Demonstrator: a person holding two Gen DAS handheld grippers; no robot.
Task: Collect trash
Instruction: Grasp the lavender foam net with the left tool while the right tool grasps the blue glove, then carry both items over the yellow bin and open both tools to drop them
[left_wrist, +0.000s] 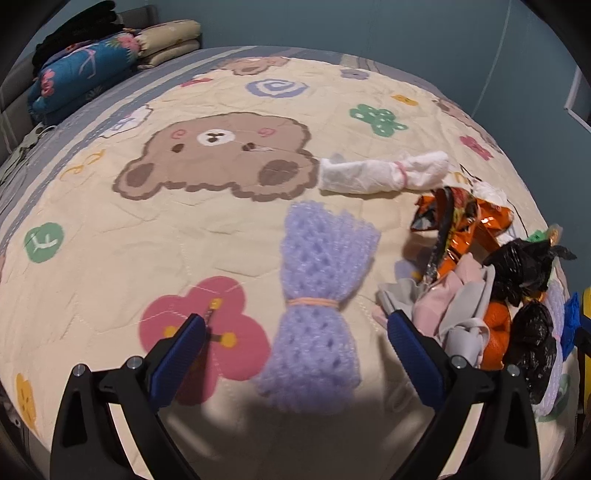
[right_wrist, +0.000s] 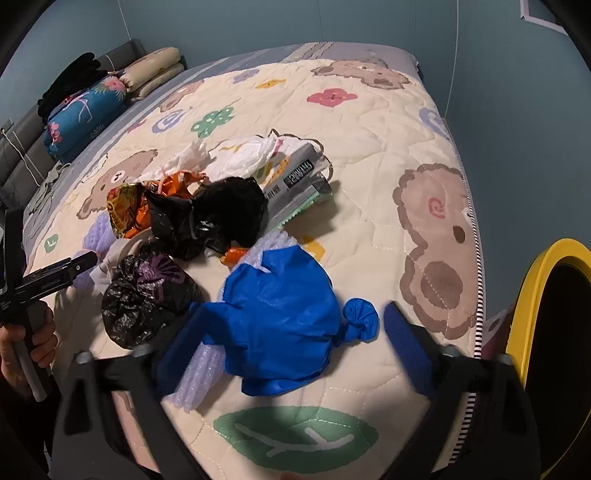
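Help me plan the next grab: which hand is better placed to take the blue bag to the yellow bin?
Right. The right gripper is open around the blue bag, beside the yellow bin. The left gripper straddles the purple foam net.

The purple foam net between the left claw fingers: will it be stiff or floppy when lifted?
The purple foam net is probably floppy and light: open mesh, cinched by a rubber band. Its flared ends would likely droop. The open left claw should crush it easily.

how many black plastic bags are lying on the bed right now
2. One black bag sits mid-pile beside the orange wrapper; the other black bag lies nearer, left of the blue bag. More may be hidden.
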